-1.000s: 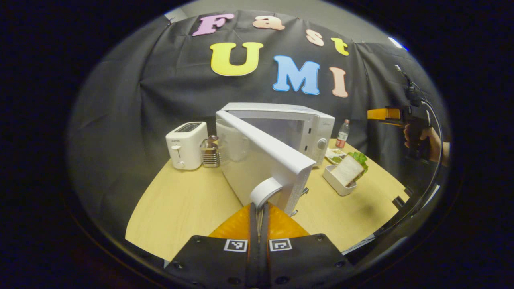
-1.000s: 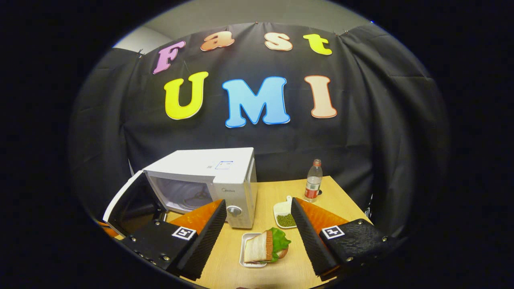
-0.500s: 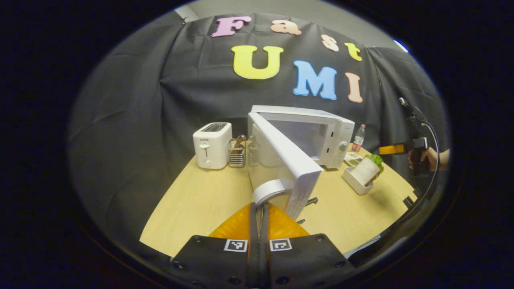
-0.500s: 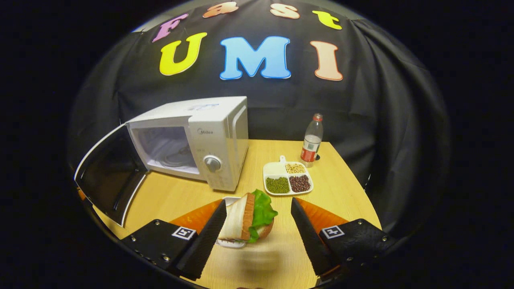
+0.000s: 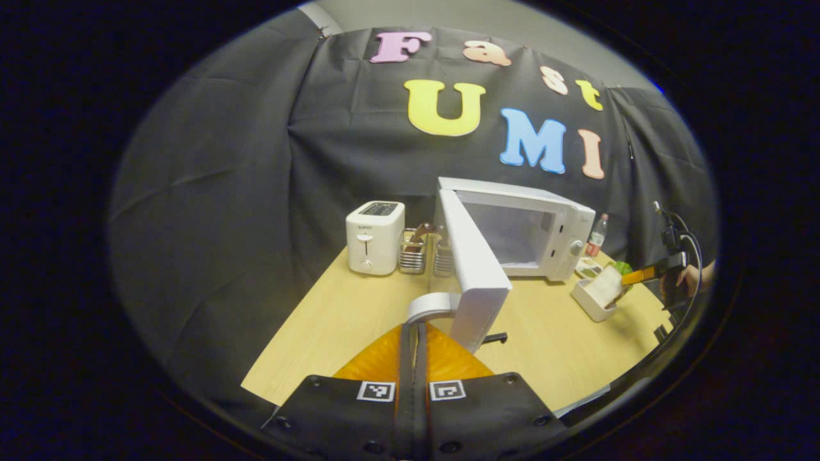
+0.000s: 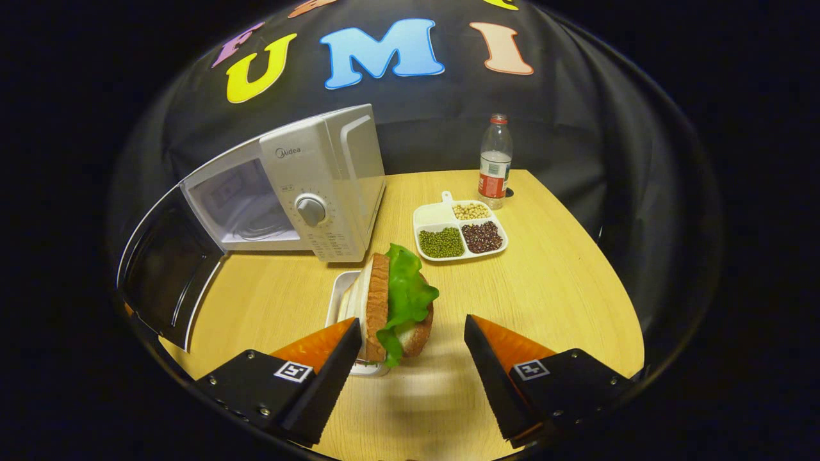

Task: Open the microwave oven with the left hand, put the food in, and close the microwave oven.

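A black cloth wall closed the booth behind a pale wooden table (image 6: 551, 282), and on that table the white microwave oven (image 6: 320, 186) served as the fixed mark for everything else. Its door (image 5: 471, 269) stood swung wide open toward the left gripper view, edge-on there, so the door's inner face could not be seen in that view; in the right gripper view the dark inner side of the door (image 6: 163, 269) ran off at the lower left and was partly cut away. A small brand word sat above the dial (image 6: 311, 209) on the oven's control panel; the fine print below the dial was too small to make out.

The left gripper (image 5: 414, 333) had its fingers pressed together on the door handle (image 5: 435, 304), pinching it. The right gripper (image 6: 410, 346) was spread wide, its fingers on either side of the sandwich (image 6: 394, 304), though whether either finger touched it could not be told. The sandwich, bread with green lettuce, stood on edge in a white tray (image 6: 339, 298) just in front of the oven's control side.

To the right of the oven lay a divided dish of beans (image 6: 458, 230) and, behind it, a water bottle (image 6: 493, 163) with a red label. On the oven's far side stood a white toaster (image 5: 375, 237) with a small unreadable mark, and wire holders (image 5: 416, 253) between toaster and oven.
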Action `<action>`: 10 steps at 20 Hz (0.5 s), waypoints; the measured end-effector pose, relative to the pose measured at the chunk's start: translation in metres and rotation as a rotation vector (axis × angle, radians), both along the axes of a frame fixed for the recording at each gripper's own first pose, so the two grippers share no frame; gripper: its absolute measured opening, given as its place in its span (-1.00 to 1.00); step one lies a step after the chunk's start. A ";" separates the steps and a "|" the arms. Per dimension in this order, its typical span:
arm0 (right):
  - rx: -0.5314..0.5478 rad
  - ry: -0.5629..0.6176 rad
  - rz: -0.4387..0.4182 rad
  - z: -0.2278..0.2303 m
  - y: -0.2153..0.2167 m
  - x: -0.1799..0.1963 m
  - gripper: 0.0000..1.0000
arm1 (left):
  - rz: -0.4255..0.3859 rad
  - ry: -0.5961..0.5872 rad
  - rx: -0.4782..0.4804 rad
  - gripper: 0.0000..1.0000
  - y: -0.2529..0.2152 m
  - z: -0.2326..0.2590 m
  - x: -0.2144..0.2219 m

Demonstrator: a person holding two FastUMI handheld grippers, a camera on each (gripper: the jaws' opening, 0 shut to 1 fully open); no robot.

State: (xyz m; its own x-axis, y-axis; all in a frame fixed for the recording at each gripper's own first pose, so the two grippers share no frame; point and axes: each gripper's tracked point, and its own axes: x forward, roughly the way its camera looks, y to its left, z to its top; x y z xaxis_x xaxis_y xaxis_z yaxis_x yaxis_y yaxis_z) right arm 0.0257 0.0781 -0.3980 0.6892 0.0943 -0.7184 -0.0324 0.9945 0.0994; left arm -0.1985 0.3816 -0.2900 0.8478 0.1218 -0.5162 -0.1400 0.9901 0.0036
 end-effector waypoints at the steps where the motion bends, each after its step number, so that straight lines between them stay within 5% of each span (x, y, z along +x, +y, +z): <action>1: 0.014 0.005 0.004 -0.001 0.002 0.002 0.96 | 0.030 -0.025 0.013 -0.84 0.008 0.008 -0.001; 7: 0.059 0.021 0.053 -0.005 0.013 0.007 0.73 | 0.118 -0.202 0.082 -0.84 0.000 0.104 0.016; 8: 0.074 0.027 0.061 -0.006 0.015 0.008 0.48 | 0.112 -0.234 0.105 -0.87 -0.011 0.123 0.022; 9: 0.076 0.029 0.058 -0.005 0.014 0.009 0.47 | 0.105 -0.265 0.120 -0.87 -0.024 0.140 0.031; 10: 0.090 0.023 0.059 -0.003 0.013 0.012 0.15 | 0.091 -0.292 0.128 -0.87 -0.040 0.154 0.041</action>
State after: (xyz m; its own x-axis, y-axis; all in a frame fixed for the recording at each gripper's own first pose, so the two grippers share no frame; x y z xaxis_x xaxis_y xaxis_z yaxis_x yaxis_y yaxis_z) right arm 0.0382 0.0912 -0.4007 0.6639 0.1993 -0.7208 -0.0878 0.9779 0.1895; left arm -0.1577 0.3414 -0.1358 0.9403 0.2522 -0.2285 -0.2416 0.9676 0.0737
